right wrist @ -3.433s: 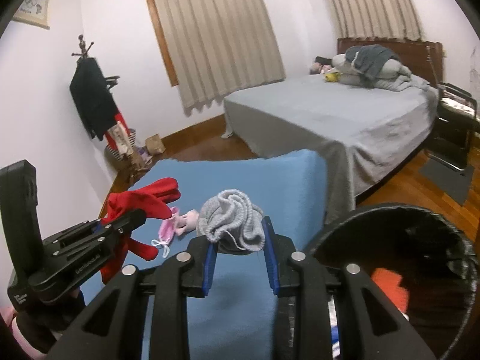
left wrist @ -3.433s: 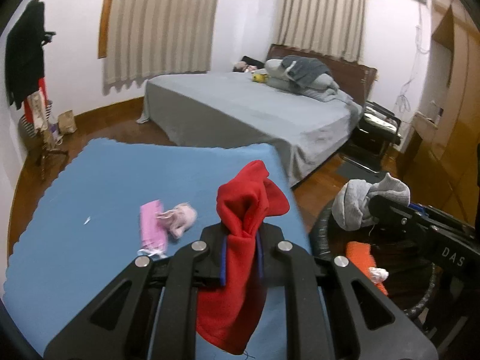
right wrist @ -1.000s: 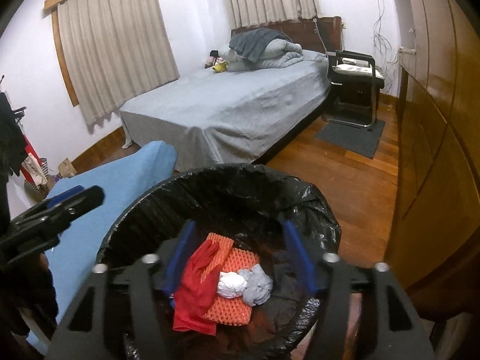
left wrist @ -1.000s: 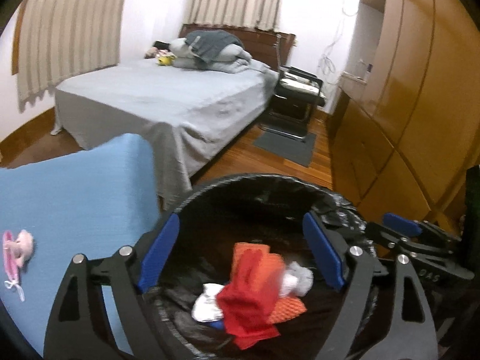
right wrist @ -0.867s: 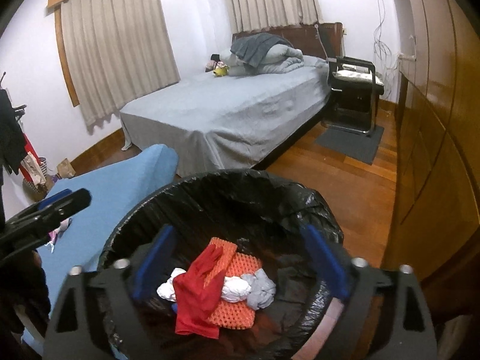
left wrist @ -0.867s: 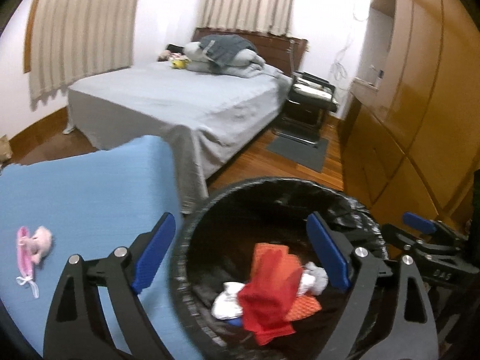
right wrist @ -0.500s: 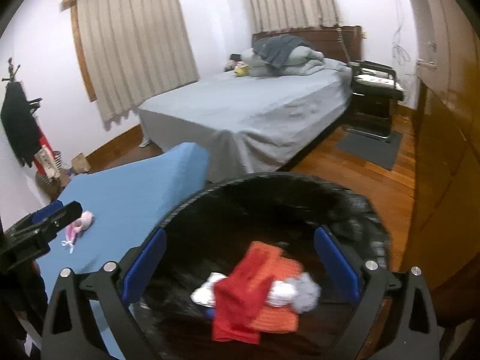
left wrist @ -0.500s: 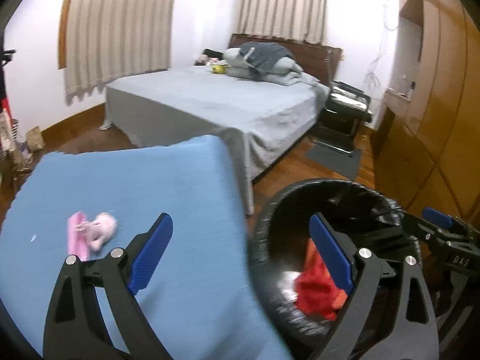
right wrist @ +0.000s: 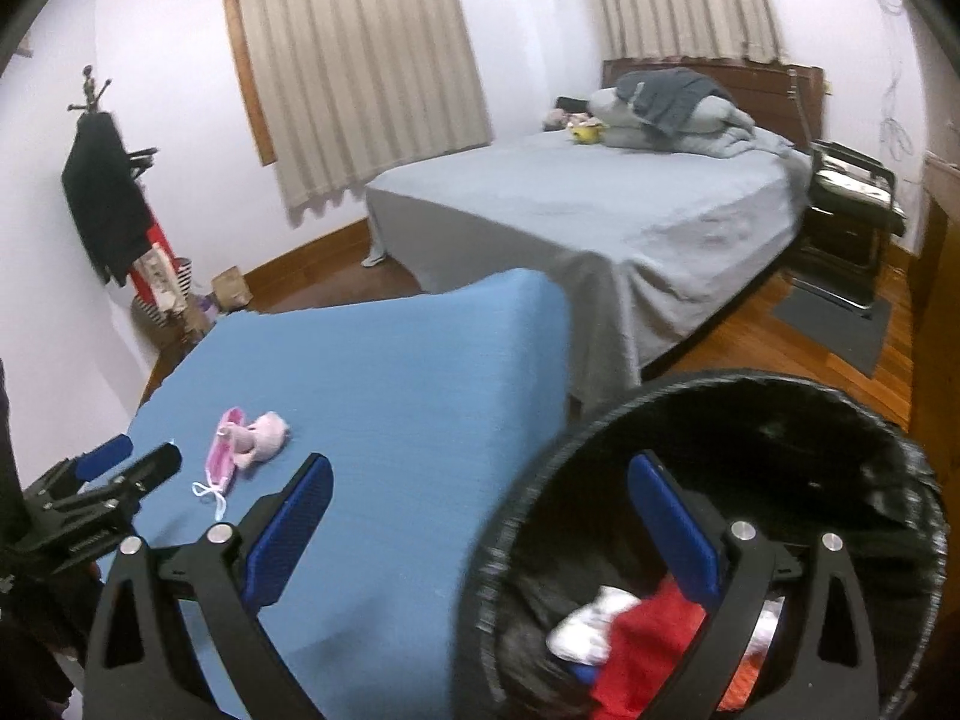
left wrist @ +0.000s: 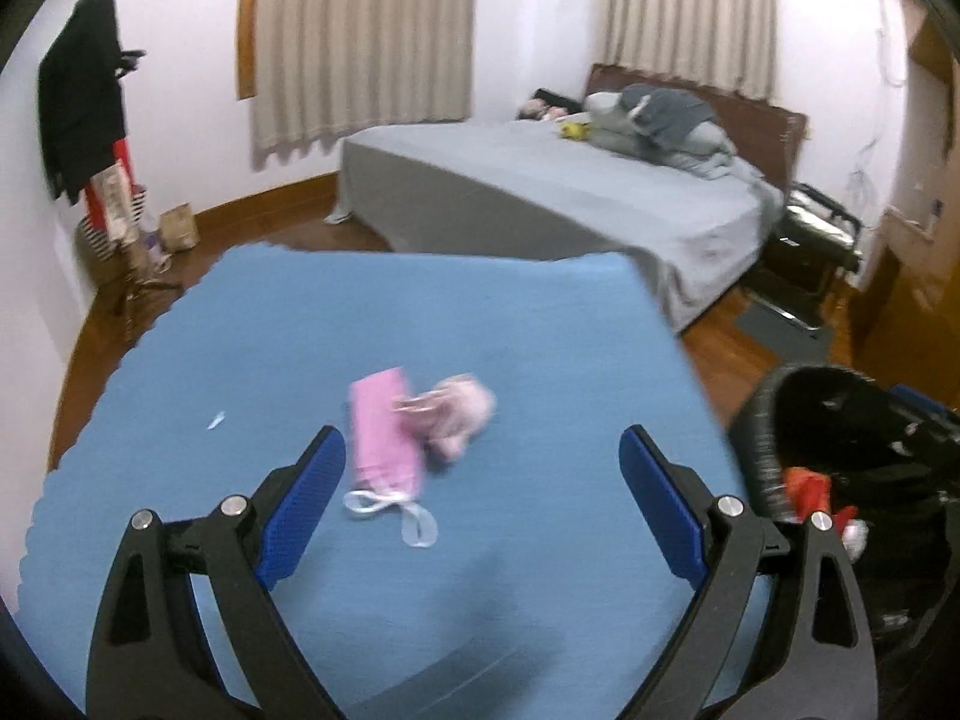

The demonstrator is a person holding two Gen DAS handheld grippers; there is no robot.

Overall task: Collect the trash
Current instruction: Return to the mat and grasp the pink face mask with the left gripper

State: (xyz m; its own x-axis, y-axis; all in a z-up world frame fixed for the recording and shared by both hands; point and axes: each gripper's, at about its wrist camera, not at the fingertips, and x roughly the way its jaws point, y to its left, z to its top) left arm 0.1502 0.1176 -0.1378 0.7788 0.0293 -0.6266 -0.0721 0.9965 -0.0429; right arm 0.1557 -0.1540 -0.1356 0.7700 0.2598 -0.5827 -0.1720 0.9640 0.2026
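Observation:
A pink face mask [left wrist: 384,433] and a crumpled pink wad [left wrist: 459,412] lie side by side on the blue table [left wrist: 300,324]. My left gripper [left wrist: 483,477] is open and empty, above the table just short of them. My right gripper [right wrist: 480,507] is open and empty, straddling the edge of the black-lined trash bin [right wrist: 840,420]. The bin holds a red cloth [right wrist: 645,639], white scraps and an orange piece. The mask [right wrist: 217,456] and wad [right wrist: 264,429] also show in the right wrist view, with the left gripper [right wrist: 114,474] beside them.
The bin [left wrist: 840,420] stands at the table's right corner on a wood floor. A grey bed [left wrist: 570,192] lies beyond the table, a black chair [left wrist: 810,240] beside it. A coat rack [left wrist: 84,120] with dark clothes stands at the far left.
Both grippers dropped the red and grey cloths into the bin and opened. The left gripper has swung back left over the table toward the pink items; the right has shifted left to the bin's rim.

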